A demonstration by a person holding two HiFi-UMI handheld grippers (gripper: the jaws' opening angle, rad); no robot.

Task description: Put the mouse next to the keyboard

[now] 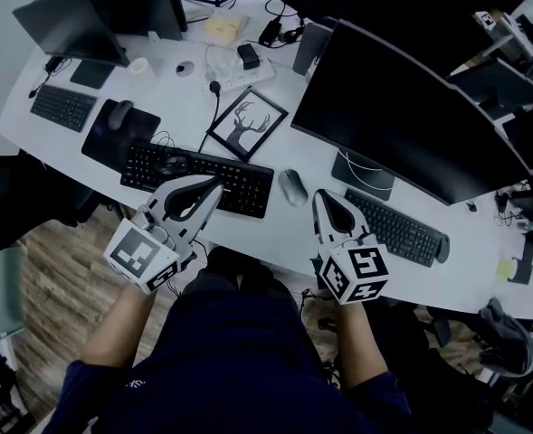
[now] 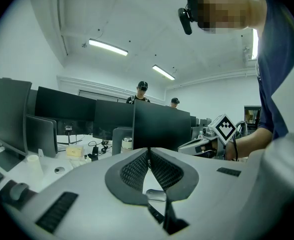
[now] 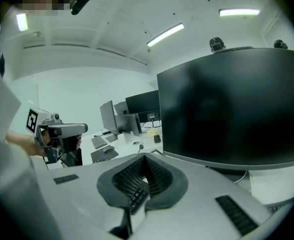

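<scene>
Sitting on the white bench (image 1: 289, 229), the mouse (image 1: 292, 186) lies just right of the centre keyboard (image 1: 198, 177), btwn it and the 2nd keyboard (image 1: 394, 227) under the big monitor (image 1: 411, 116). L tool (image 1: 219, 184) hovers over the centre keyboard, jaws together, empty. R tool (image 1: 319, 194) hangs just right of the mouse, jaws closed tight, empty too.

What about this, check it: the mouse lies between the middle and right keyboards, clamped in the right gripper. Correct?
Not clamped. The mouse lies free on the desk between the middle keyboard and the right keyboard; the right gripper is shut on nothing beside it. The head view shows the mouse lying loose, and the right gripper view shows the jaws together, empty.
</scene>
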